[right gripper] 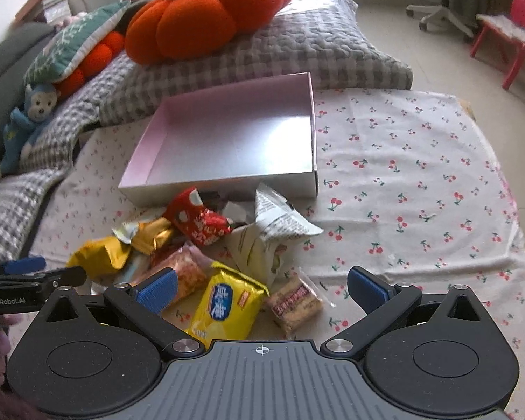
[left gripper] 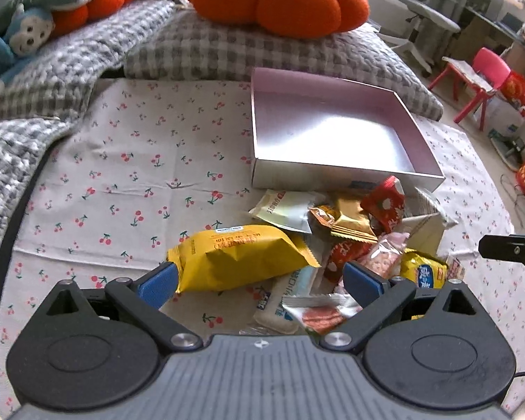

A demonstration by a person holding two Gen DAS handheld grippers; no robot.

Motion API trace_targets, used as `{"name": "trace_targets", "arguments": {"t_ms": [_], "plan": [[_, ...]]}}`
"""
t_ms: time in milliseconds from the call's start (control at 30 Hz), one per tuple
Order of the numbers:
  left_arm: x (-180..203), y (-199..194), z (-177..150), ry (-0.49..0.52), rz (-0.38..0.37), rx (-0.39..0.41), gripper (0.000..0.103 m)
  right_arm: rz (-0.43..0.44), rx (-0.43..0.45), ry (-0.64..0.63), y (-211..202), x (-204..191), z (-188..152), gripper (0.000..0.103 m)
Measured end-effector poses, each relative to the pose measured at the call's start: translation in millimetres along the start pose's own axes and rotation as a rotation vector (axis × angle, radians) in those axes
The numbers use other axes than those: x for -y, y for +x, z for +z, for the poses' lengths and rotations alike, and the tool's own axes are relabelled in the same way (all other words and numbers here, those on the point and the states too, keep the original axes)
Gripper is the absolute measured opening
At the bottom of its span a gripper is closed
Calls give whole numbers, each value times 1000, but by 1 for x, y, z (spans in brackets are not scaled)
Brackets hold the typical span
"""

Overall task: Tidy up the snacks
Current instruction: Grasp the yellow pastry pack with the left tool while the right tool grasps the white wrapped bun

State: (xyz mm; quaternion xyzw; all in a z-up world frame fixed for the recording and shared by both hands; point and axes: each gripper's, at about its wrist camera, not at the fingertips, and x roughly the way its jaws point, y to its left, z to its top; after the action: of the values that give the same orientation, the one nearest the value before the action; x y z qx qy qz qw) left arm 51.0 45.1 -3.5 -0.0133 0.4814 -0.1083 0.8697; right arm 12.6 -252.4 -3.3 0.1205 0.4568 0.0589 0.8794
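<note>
My left tongs (left gripper: 259,280) are spread wide, gripping nothing; the yellow pack (left gripper: 241,262) lies between them, just in front of the empty box (left gripper: 332,175). It looks light, puffy and slick, so I'd pinch across its crimped end.

My right tongs (right gripper: 262,290) are released too. The small yellow pack (right gripper: 227,309) and the bar (right gripper: 295,304) lie between them, nearer me than the box (right gripper: 227,189). The bar looks crumbly: gentle squeeze.
</note>
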Motion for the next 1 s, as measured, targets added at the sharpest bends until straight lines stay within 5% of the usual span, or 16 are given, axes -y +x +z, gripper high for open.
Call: {"name": "trace_targets", "arguments": {"t_ms": [467, 1000], "plan": [[-52, 32, 15, -235, -51, -39, 100, 90, 22, 149, 45, 31, 11, 99], [-37, 51, 15, 301, -273, -11, 102, 152, 7, 158, 90, 27, 9, 90]]}}
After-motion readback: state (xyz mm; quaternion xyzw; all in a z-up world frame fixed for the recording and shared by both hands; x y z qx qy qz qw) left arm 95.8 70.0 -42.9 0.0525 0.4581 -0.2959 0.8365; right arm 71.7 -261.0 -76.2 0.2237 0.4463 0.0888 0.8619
